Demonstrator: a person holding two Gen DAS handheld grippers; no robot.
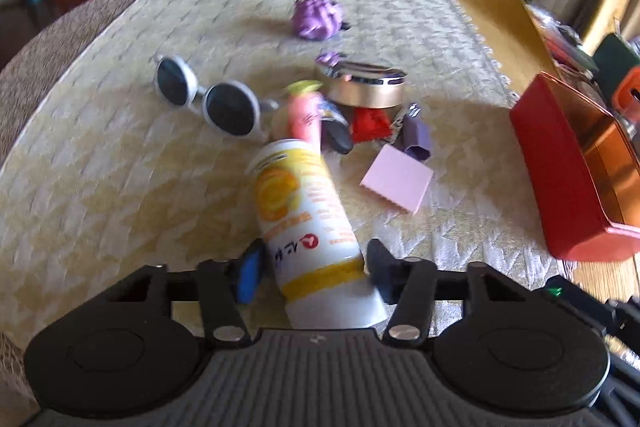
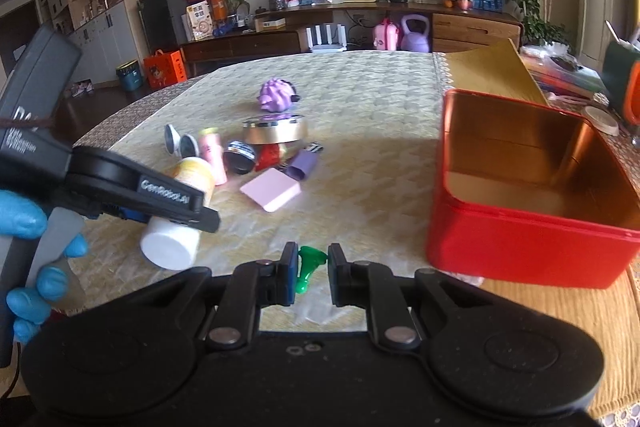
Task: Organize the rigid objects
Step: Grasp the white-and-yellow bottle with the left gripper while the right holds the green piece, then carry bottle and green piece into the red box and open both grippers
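A white bottle with a yellow label (image 1: 308,211) lies tilted between the fingers of my left gripper (image 1: 314,273), which is shut on it near the cap end. In the right wrist view the same bottle (image 2: 172,247) shows its white cap under the left gripper's finger (image 2: 172,197), held by a blue-gloved hand (image 2: 24,219). My right gripper (image 2: 314,273) is shut on a small green plastic piece (image 2: 308,265) over the tablecloth. An open red tin box (image 2: 520,243) with a copper inside stands to its right, with nothing visible inside it.
A pile sits mid-table: white round sunglasses (image 1: 208,99), pink tube (image 1: 306,115), gold round tin (image 1: 366,87), dark jar (image 1: 336,131), red item (image 1: 368,125), purple case (image 1: 418,139), pink block (image 1: 398,183), purple toy (image 1: 316,17). A gold board (image 2: 488,71) and clutter lie behind the box.
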